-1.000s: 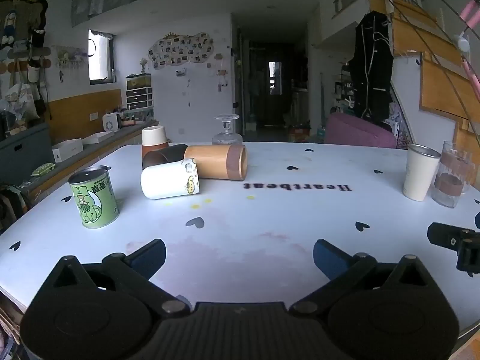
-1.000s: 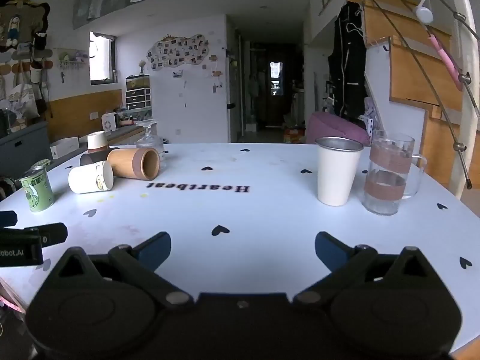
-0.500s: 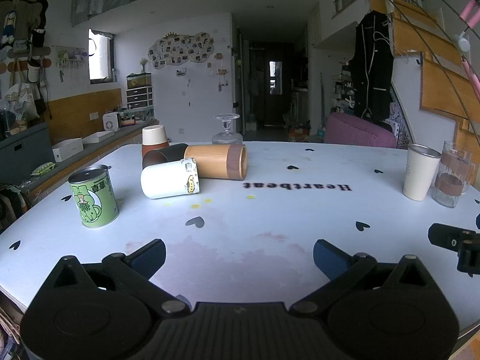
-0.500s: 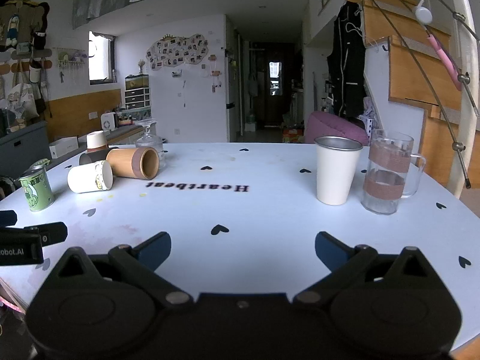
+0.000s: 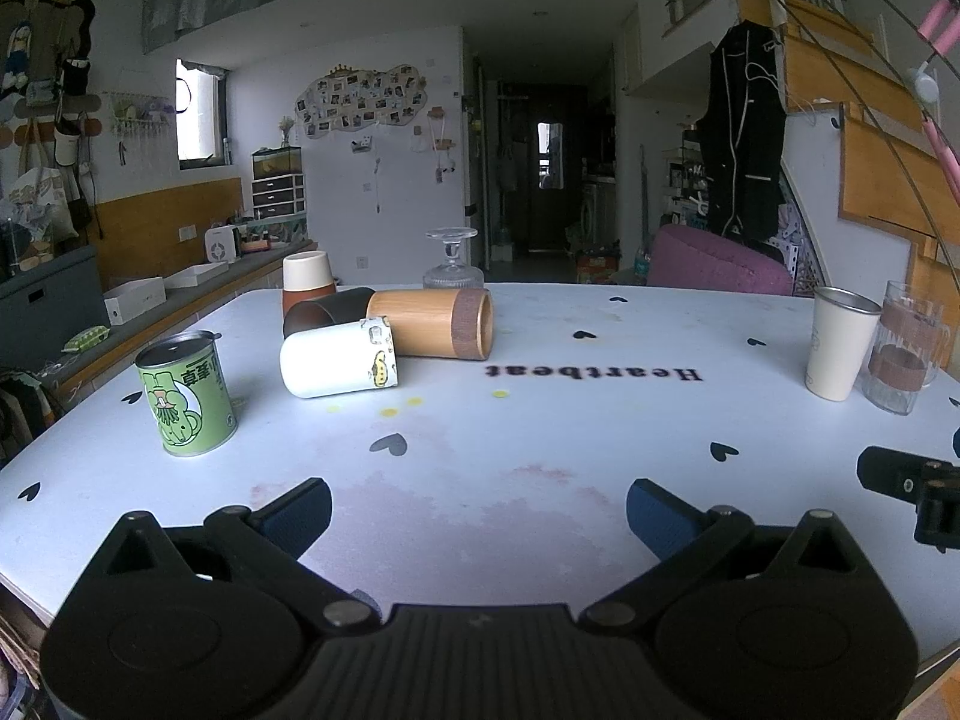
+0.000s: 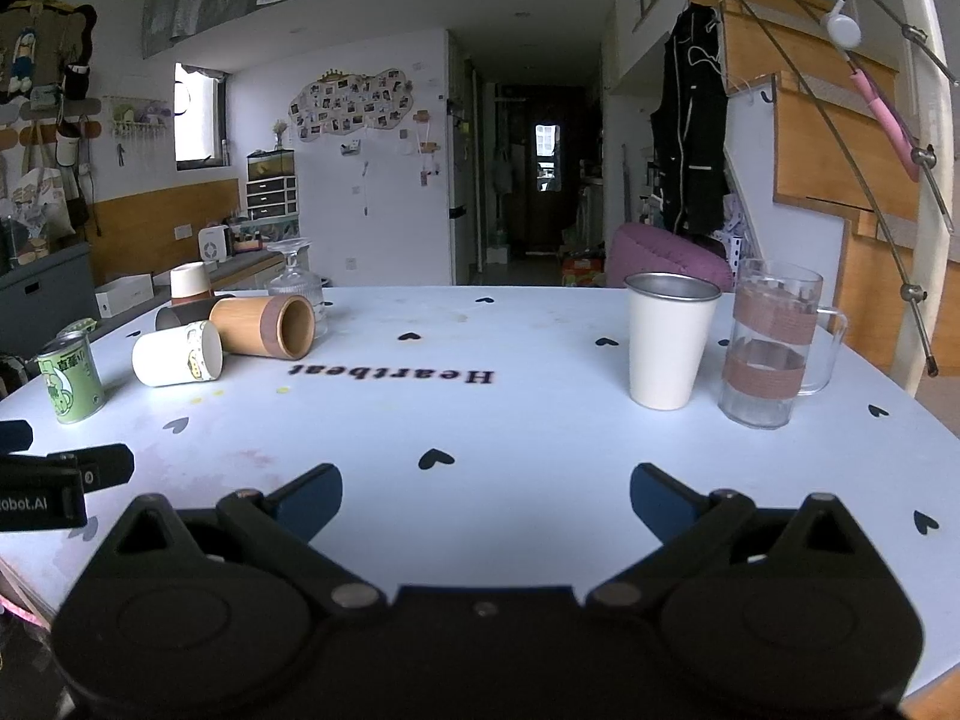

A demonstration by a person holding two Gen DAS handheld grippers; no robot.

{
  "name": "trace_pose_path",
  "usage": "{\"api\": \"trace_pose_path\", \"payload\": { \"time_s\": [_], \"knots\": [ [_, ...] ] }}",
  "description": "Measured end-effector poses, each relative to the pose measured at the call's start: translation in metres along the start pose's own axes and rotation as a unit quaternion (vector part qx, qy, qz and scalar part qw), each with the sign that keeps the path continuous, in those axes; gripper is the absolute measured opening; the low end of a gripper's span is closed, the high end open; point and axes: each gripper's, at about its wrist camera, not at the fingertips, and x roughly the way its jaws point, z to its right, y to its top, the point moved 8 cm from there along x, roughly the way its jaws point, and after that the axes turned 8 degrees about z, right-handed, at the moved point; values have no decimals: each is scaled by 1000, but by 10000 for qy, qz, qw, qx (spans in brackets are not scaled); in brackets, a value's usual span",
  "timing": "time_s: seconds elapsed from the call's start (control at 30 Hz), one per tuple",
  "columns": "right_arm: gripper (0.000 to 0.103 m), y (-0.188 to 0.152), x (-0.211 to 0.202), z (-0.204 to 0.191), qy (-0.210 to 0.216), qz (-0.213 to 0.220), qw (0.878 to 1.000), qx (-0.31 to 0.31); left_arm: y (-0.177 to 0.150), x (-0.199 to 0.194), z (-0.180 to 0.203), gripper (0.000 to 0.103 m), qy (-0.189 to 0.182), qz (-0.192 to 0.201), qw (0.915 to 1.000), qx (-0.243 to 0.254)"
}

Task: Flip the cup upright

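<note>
The right gripper [image 6: 485, 495] hangs low over the near edge of the white table [image 6: 540, 420], jaws spread wide with nothing between them; the word "Heartbeat" [image 6: 393, 373] printed on the tabletop serves as landmark. Left of the word lies a bamboo cup [image 6: 264, 325] on its side, mouth turned toward the camera; just in front of it a white cup [image 6: 177, 354] lies sideways too, with a dark cup [image 6: 180, 315] on its side behind; farther left stands a green can [image 6: 71, 380]. Right of the word a white metal-rimmed cup [image 6: 669, 339] stands upright, a glass mug [image 6: 768, 342] just beside it. The left gripper [image 6: 57, 477] shows at the left edge.
</note>
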Motion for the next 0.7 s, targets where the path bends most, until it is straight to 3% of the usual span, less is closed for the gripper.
{"api": "trace_pose_path", "payload": {
  "time_s": [0.7],
  "knots": [
    [103, 0, -1, 0, -2, 6, 10000, -3, 0, 0, -1, 103, 0, -1, 10000, 8]
  ]
}}
